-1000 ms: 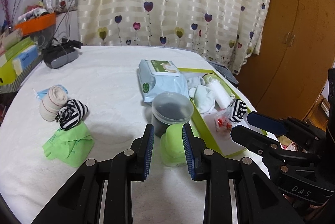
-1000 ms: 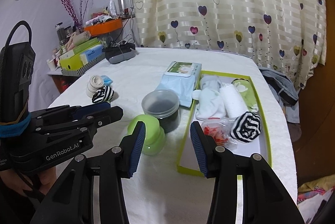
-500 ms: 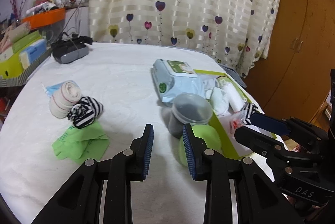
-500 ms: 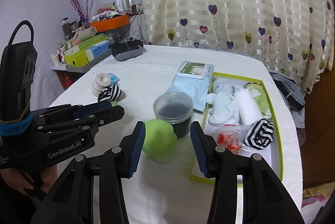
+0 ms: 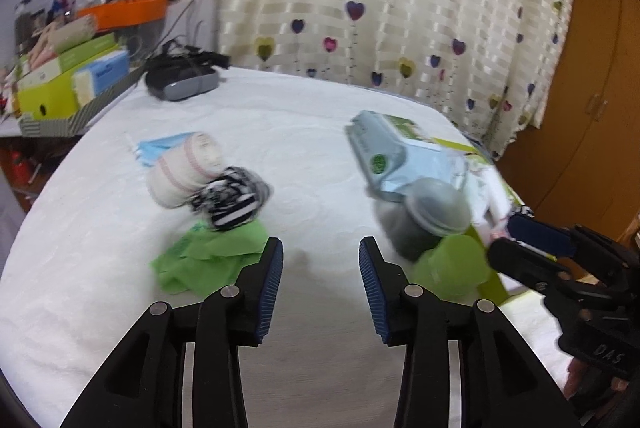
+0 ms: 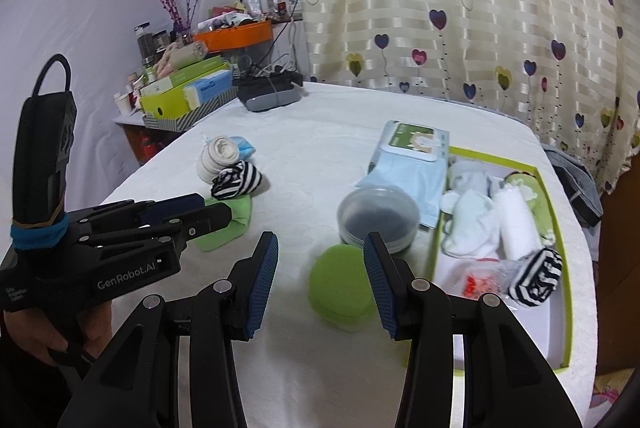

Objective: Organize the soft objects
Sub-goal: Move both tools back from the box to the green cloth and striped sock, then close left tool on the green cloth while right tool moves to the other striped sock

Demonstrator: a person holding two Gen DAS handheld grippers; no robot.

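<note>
The left claw [image 5: 320,268] is spreading its jaws with nothing between them; a second ago its pads sat on either side of the green sponge [image 6: 342,292], which it has let go and swung away from. That sponge now rests on the white worktop [image 6: 320,156], just in front of the lidded grey tub [image 6: 378,218]. The right claw [image 6: 320,272] stands wide and empty, its pad tips hovering over the sponge without touching it, so the sponge reads as set down and the left hand as turning to a new pick.

Left of the sponge, well apart from it, lie the striped sock ball [image 5: 230,202], the beige rolled bandage [image 5: 182,172] touching it, and the green cloth [image 5: 208,260] just below them; these look like the remaining soft things to sort. Right of the sponge sits the green-edged tray [image 6: 558,228], already holding pale mittens, a white roll and another striped sock. A wipes pack [image 6: 408,156] lies behind the tub.

Beyond the worktop hangs a heart-print curtain [image 6: 460,8]; to its left a cluttered shelf carries boxes and an orange bin [image 6: 232,36].
</note>
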